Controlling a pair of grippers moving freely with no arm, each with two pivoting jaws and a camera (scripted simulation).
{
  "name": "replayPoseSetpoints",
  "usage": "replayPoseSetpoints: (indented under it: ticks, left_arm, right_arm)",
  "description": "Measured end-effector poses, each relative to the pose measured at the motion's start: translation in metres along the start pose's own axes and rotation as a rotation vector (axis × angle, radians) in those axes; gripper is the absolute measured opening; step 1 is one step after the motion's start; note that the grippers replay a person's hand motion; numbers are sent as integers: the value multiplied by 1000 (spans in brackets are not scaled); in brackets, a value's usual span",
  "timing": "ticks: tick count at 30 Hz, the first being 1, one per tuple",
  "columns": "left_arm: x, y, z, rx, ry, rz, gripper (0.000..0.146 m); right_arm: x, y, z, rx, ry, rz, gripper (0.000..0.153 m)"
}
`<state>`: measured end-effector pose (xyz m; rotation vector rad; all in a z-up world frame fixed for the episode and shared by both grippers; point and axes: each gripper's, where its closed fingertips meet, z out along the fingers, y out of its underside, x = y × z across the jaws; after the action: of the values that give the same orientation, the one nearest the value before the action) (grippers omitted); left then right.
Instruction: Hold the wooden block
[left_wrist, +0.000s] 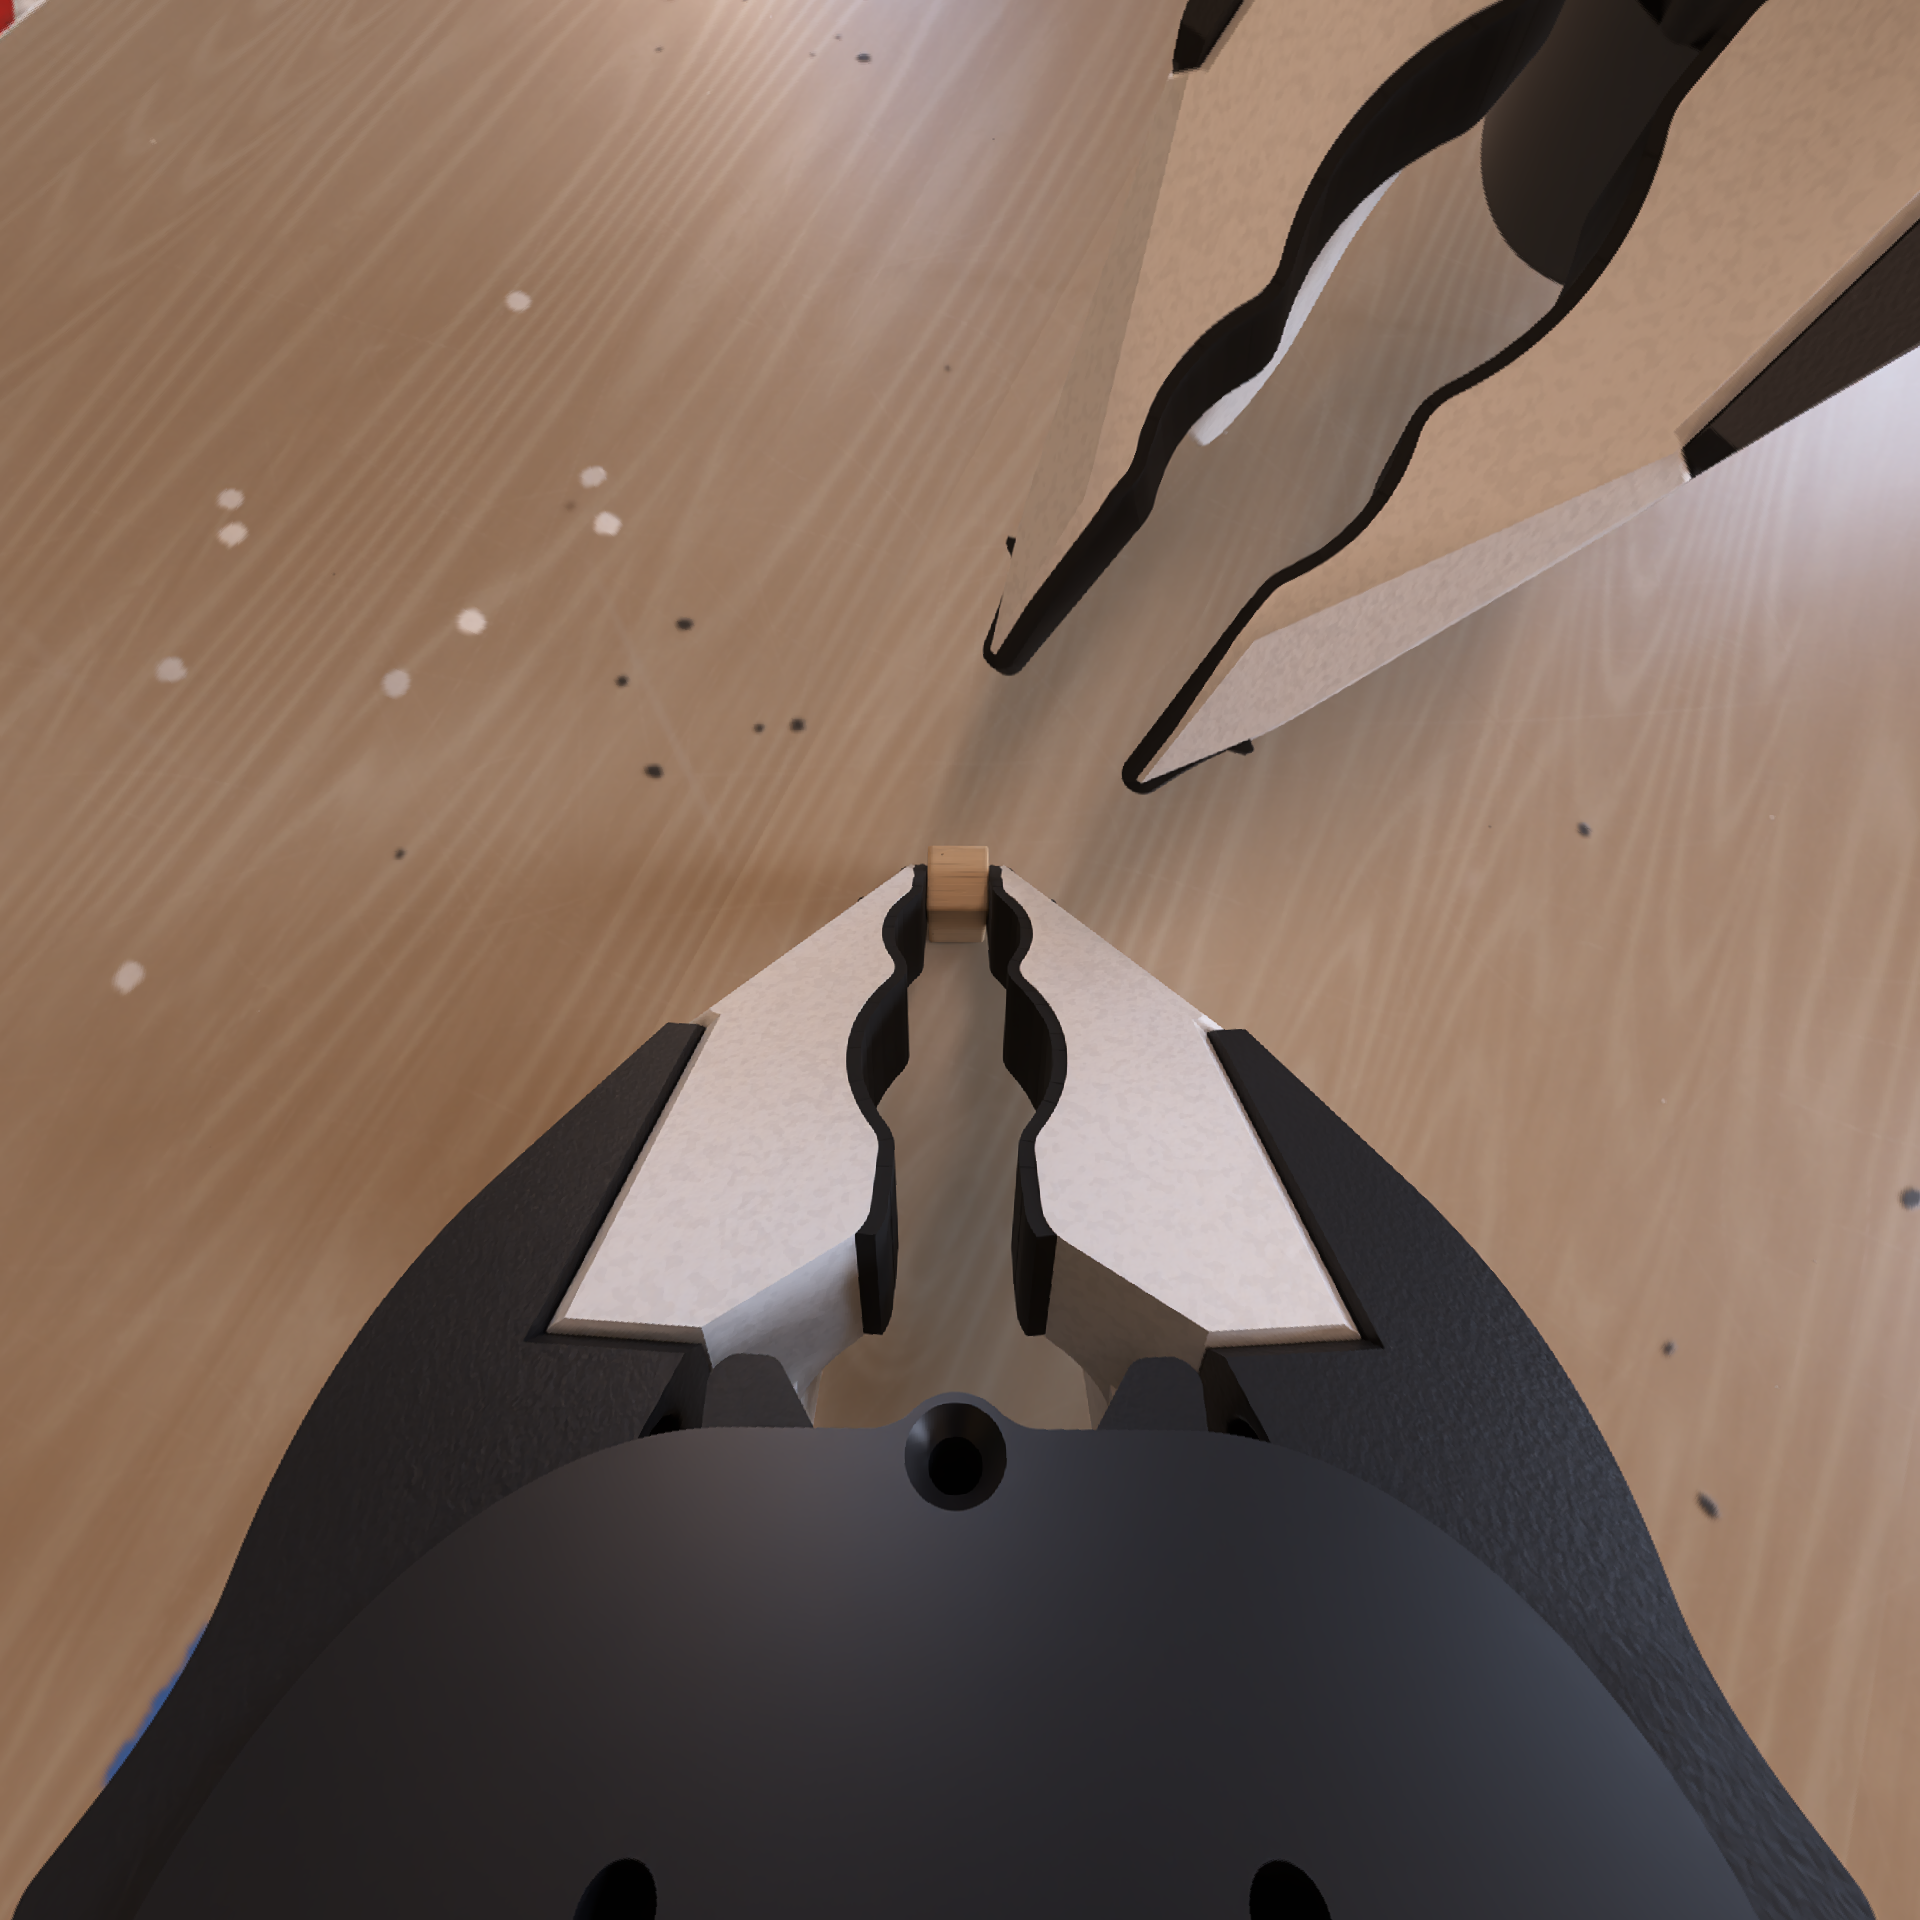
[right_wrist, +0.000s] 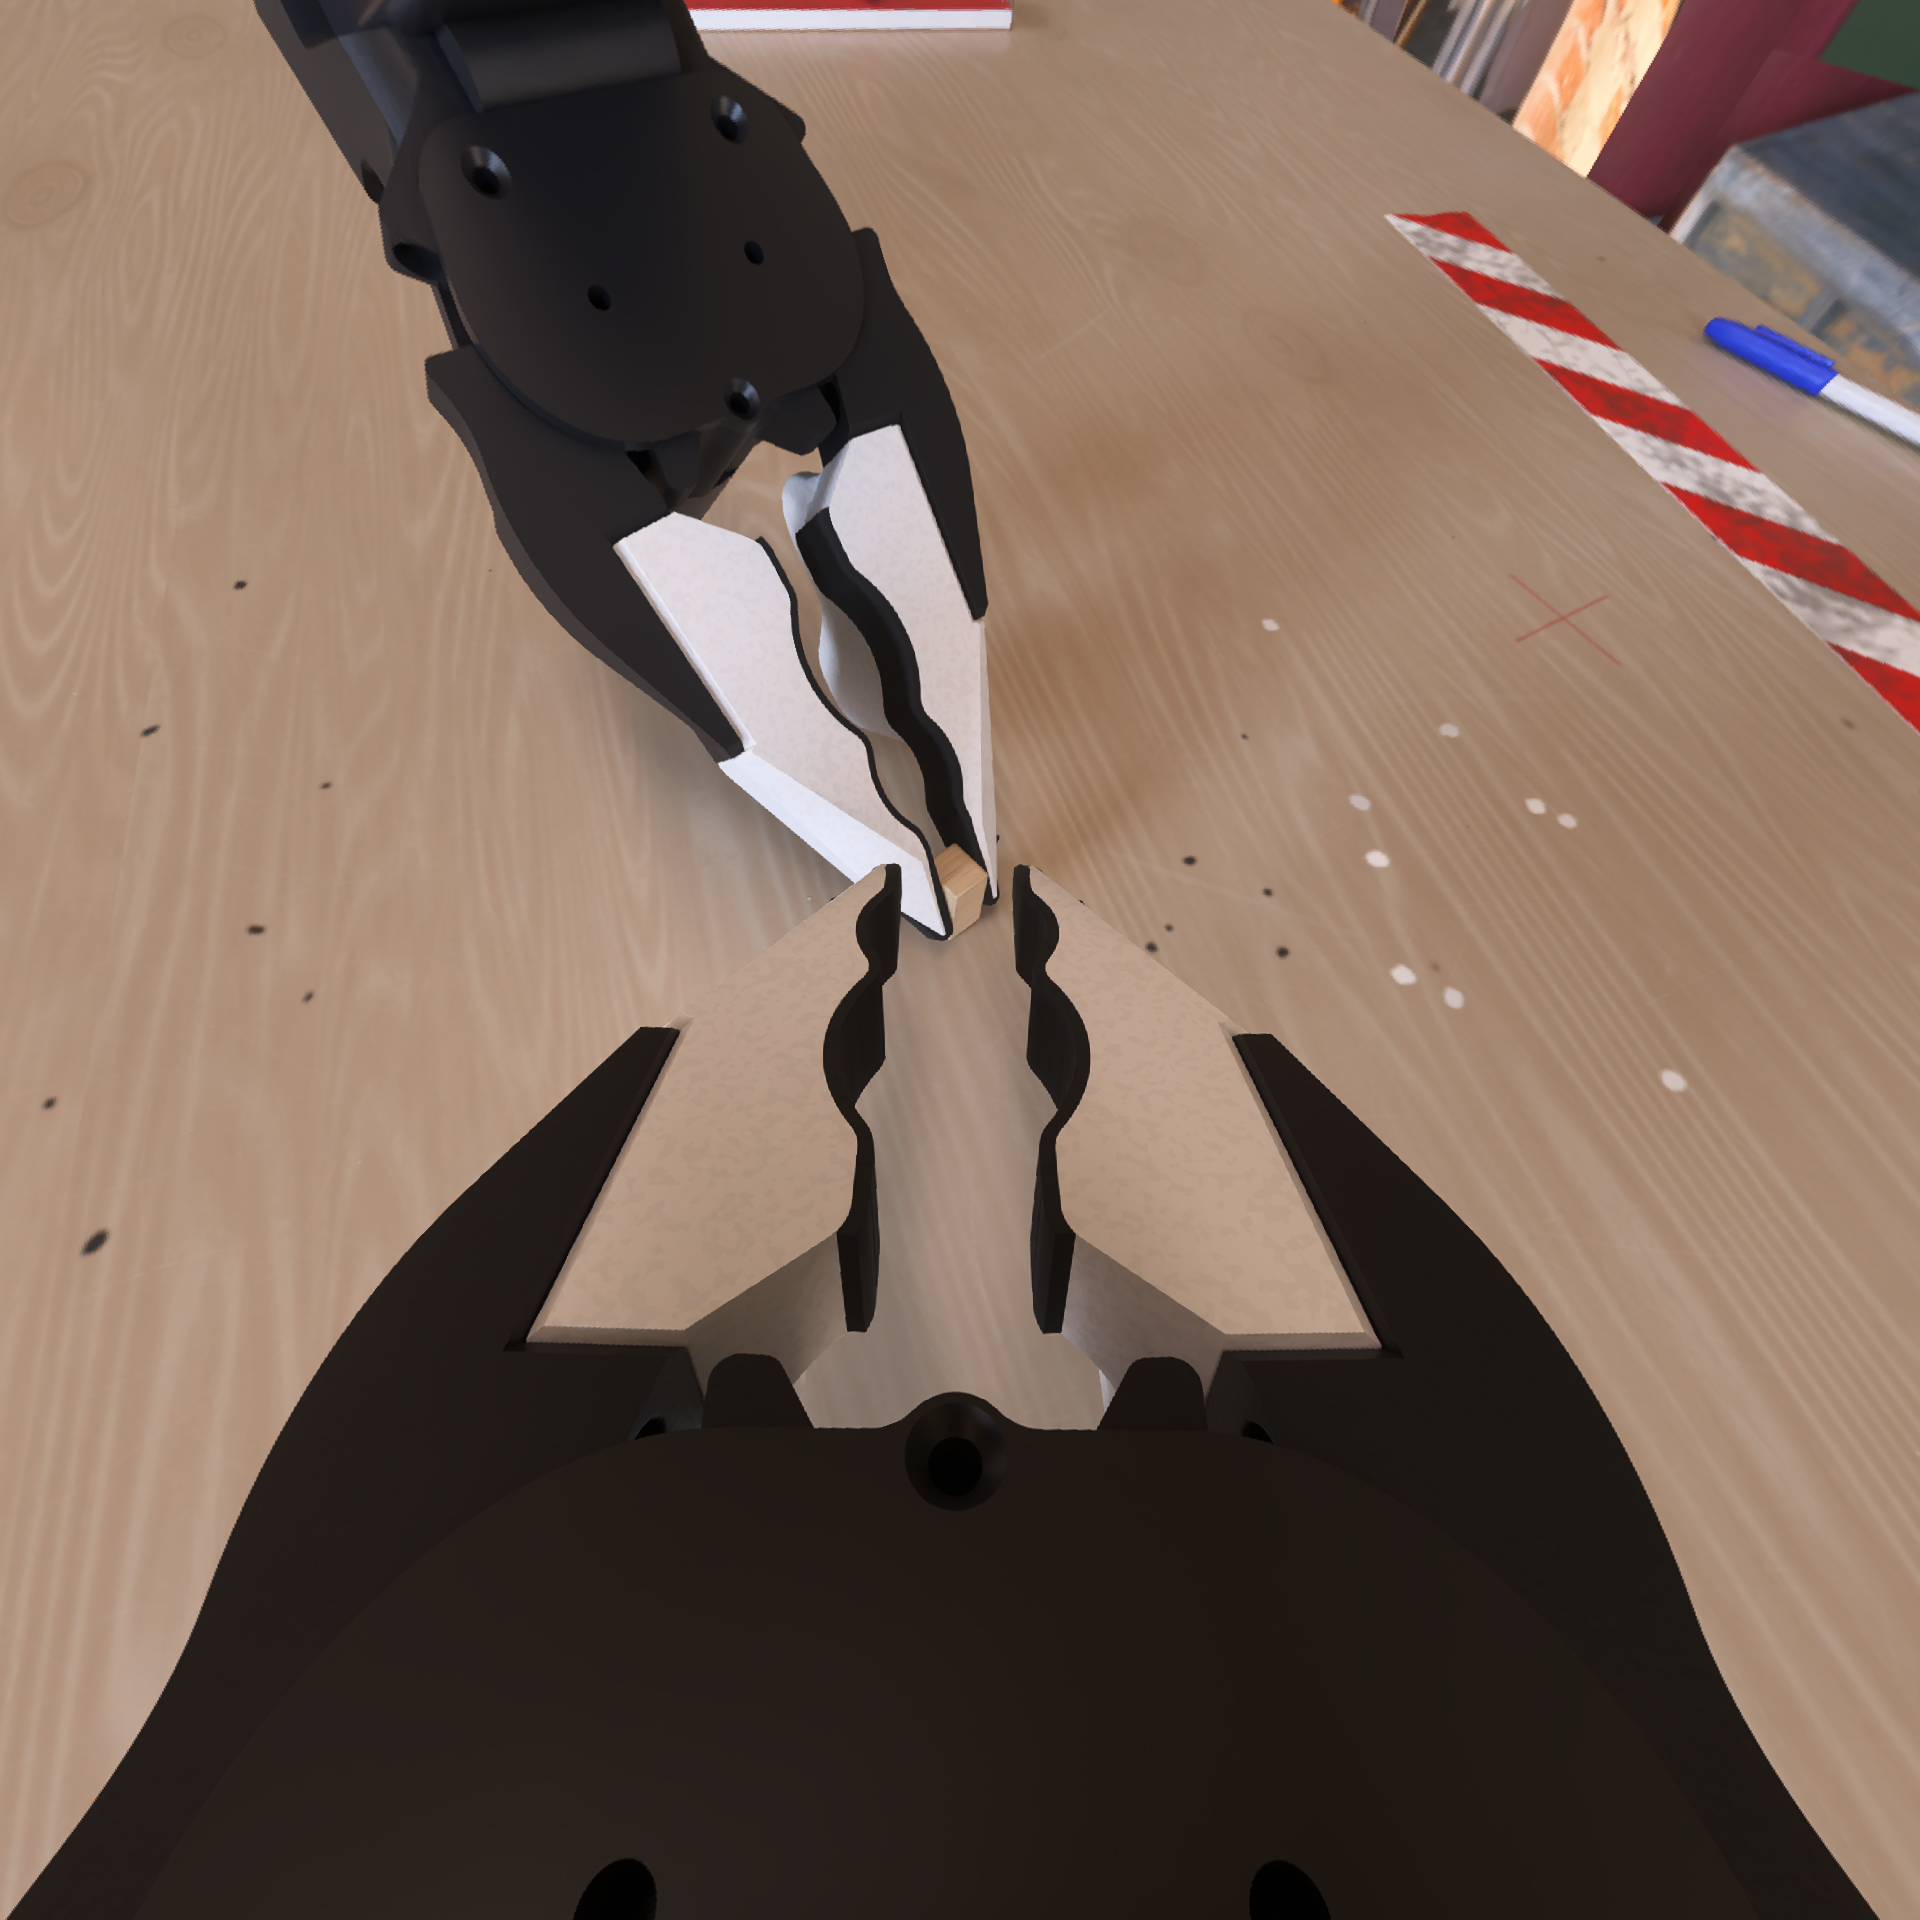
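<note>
Two grippers meet at the wooden block (left_wrist: 957, 896), which is the landmark for everything else on the table (left_wrist: 416, 312). The left gripper (left_wrist: 956, 883) has its fingers drawn in against the block's two sides, pinching it only at the very tips, low over the table; whether the block rests on the wood or is just clear of it cannot be told. The right gripper (right_wrist: 956, 883) points at the block from the opposite side with its fingers parted wider than the block and nothing between them, its tips just short of it. The likeliest failure, to my eye, is the shallow hold: so little pad covers the block that a nudge from the right gripper's tips, or a slight tilt, could twist it out and send it skidding. The two sets of fingertips are also close enough to collide if the right one advances. Beyond the block, well apart, lie a red-and-white striped tape (right_wrist: 1662, 436) and a blue marker (right_wrist: 1808, 374) near the table's edge; neither obstructs. Paint-like specks dot the wood nearby.
</note>
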<state>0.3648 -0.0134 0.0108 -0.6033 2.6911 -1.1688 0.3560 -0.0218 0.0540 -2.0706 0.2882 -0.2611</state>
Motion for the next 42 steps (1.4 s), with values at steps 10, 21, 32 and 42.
replayPoseSetpoints:
  ticks: [10,21,32,42]
  left_arm:
    - [1,0,1,3,5,-2,10]
    - [1,-1,1,6,11,-6,10]
    - [1,-1,1,6,13,-7,10]
    - [0,-1,1,7,14,-8,10]
  right_arm:
    - [3,-2,-2,28,9,12,14]
    - [3,-1,-3,29,9,-1,8]
    - [3,0,-4,31,15,-23,5]
    - [-3,-1,-7,50,-3,-63,0]
